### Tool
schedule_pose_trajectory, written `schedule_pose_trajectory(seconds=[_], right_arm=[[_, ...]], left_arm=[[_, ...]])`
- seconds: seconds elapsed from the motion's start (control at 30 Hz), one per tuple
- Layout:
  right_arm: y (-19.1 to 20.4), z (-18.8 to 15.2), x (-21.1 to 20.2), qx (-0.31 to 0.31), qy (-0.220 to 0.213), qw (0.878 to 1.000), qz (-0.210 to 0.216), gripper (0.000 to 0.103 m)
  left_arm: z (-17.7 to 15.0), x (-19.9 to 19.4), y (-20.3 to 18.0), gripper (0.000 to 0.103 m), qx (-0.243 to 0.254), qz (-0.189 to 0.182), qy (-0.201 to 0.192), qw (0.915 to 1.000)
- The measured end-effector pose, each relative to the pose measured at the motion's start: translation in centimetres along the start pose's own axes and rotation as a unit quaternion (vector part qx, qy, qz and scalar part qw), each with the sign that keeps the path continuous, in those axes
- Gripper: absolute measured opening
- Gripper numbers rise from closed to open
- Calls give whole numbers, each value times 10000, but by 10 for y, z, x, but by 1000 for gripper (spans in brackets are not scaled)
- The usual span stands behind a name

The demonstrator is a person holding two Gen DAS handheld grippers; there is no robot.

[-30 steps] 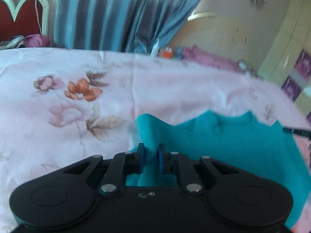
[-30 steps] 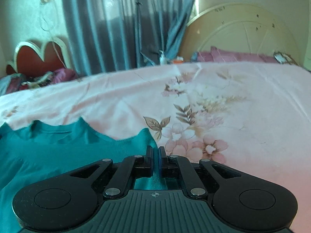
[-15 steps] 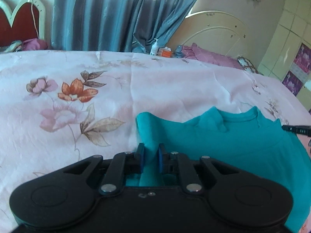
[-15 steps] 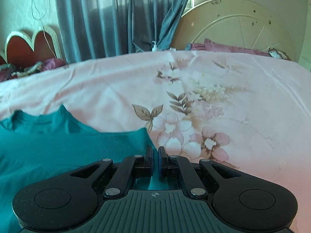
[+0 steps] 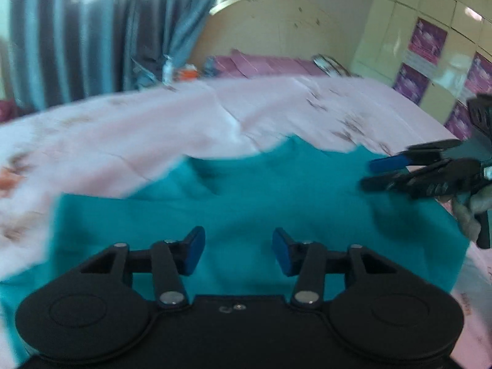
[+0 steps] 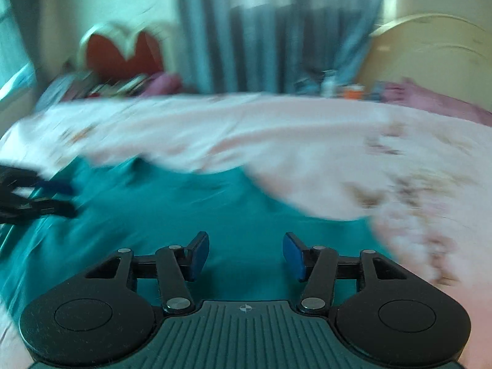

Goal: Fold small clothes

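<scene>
A teal shirt (image 5: 246, 209) lies spread on the pink floral bedsheet (image 5: 153, 135), its neckline toward the far side. My left gripper (image 5: 236, 251) is open and empty just above the shirt's near part. My right gripper (image 6: 245, 255) is open and empty above the same shirt (image 6: 196, 215). The right gripper also shows at the right edge of the left wrist view (image 5: 381, 172), over the shirt's right shoulder. The left gripper shows at the left edge of the right wrist view (image 6: 55, 196). Both views are motion-blurred.
The bedsheet (image 6: 307, 141) reaches far around the shirt. A cream headboard (image 5: 276, 24), purple pillows (image 5: 264, 64) and grey-blue curtains (image 5: 77, 30) stand behind. A red heart-shaped chair back (image 6: 123, 49) is at the far left. A tiled wall with posters (image 5: 430, 46) is to the right.
Both grippers have opened and let go of the shirt's shoulders. The shirt now lies flat on the sheet. Both cameras have swung inward over the shirt.
</scene>
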State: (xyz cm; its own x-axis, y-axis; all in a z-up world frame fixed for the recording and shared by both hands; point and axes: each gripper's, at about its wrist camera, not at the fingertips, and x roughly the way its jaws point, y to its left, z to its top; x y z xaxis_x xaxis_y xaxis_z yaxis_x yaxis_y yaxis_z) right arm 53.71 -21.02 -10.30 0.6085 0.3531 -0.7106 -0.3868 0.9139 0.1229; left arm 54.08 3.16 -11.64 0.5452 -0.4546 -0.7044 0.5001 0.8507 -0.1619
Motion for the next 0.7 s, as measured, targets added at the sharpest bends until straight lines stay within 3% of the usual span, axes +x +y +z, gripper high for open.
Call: schedule_pose_trajectory(seconds=[0.03,0.07,0.23,0.43,0.5,0.6,0.7], right_arm=[[8,-2,6,-116,227,9996,-76,37],[14,-4,10,-135,341,9992,-133,32],[3,6,35,573,26,9978,-342,32],[0,14,30,544,-9,9976,-420,32],[-2,7,3,607,-296,9964,-522,33],[-6,-18,-39,652,-396,9963,-399,32],[-18,-59,-90,841,-514,9928,-674,33]], left_arm=[[-3,6,-6,43,-5,-37,103,9999],[-6,11,-10,44,-9,-2,169,9999],[-4,29,-9,50,-120,402,-63,9991],[6,38,-11,52,-93,630,-60,9980],[1,20,-16,54,-42,637,-201,9978],[-24,-25,-20,57,127,736,-452,9962],[-63,-78,-12,57,64,1108,-613,9919]])
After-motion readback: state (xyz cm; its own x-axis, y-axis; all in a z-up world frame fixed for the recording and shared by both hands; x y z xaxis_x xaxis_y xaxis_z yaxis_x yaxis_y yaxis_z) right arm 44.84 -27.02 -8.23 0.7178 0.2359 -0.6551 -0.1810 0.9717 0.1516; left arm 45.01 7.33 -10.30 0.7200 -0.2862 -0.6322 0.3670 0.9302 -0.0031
